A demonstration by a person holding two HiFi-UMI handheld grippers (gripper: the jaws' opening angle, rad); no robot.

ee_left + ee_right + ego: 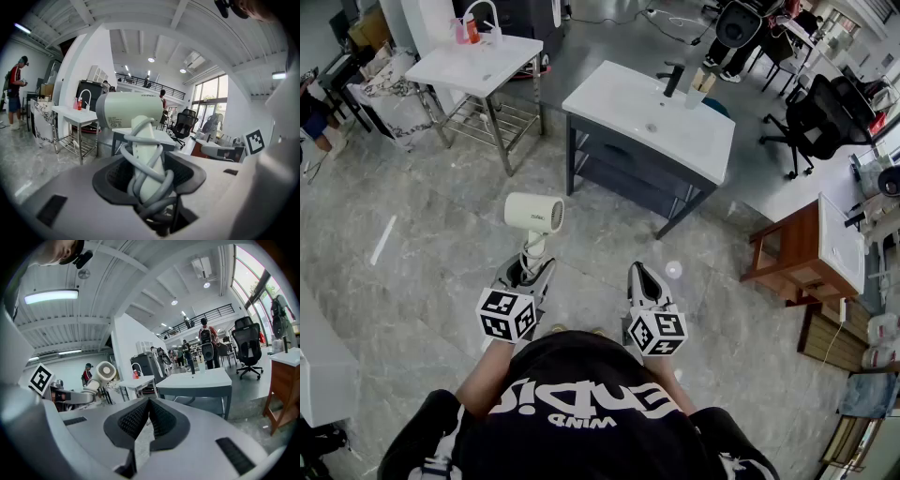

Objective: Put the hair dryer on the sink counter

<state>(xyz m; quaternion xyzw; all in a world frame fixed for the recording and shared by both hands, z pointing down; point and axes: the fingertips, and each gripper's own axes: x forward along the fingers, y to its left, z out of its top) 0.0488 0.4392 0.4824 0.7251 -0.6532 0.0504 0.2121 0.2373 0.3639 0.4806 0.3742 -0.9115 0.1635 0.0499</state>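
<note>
Over floor, well short of sink desk, we hold hair dryer upright in left tool, clenched on handle with cord wound round. Right tool pressed together, empty. Pick-up looks done; we judge approach to desk and set-down remain.
</note>
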